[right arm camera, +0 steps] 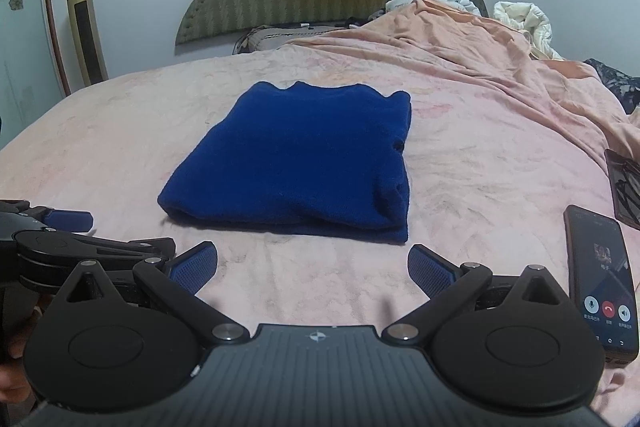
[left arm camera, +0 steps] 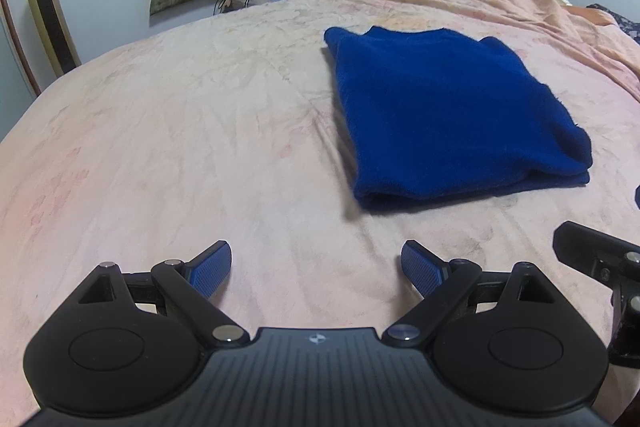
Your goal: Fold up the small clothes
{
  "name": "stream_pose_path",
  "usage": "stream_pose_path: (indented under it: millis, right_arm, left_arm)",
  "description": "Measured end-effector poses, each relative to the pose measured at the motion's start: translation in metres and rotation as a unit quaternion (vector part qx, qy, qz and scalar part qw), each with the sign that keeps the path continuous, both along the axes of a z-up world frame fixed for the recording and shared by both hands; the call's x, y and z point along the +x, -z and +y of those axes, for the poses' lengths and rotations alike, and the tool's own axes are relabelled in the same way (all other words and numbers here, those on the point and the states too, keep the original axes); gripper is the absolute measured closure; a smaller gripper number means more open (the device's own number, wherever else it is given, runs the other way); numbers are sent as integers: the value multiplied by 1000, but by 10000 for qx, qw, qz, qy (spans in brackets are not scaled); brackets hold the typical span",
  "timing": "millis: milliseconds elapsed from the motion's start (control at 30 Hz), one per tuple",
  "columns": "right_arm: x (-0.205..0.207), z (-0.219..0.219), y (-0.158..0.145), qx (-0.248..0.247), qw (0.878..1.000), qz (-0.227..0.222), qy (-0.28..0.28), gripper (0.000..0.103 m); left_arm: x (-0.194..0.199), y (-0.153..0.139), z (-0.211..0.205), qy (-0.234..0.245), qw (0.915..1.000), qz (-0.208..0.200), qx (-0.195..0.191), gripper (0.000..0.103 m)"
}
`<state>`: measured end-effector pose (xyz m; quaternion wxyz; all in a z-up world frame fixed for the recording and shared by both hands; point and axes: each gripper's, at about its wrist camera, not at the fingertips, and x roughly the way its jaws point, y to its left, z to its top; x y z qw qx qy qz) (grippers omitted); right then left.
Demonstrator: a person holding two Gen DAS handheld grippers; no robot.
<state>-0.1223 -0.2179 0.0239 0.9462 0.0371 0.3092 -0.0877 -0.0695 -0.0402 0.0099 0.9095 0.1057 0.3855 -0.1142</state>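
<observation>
Already folded, by the look: blue sweater [right arm camera: 296, 159] lying as neat rectangle mid-bed on pink bedspread [right arm camera: 480, 147], well apart from either side edge. Left gripper [left arm camera: 316, 269] and right gripper [right arm camera: 313, 267] both spread wide, holding nothing, hovering just short of near fold. Soft, fuzzy knit, light, likely floppy; best pinched at near corners through all layers. Sleeves tucked out of sight. Phone [right arm camera: 600, 279] near right edge, partly cut off.

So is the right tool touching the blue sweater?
Apart. The right wrist view shows pink bedsheet between the open right tool and the near edge of the folded blue sweater.
</observation>
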Motion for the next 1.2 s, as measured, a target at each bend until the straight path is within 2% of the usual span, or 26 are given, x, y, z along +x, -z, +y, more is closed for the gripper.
stream_pose_path:
  millis: [200, 1200]
  right_arm:
    - [-1, 4, 1, -149, 9999, 39, 4, 0]
    - [-2, 0, 1, -163, 9998, 79, 107, 0]
  left_arm:
    - [-1, 0, 0, -30, 10000, 35, 28, 10]
    - [-4, -1, -10, -22, 9997, 74, 213, 10]
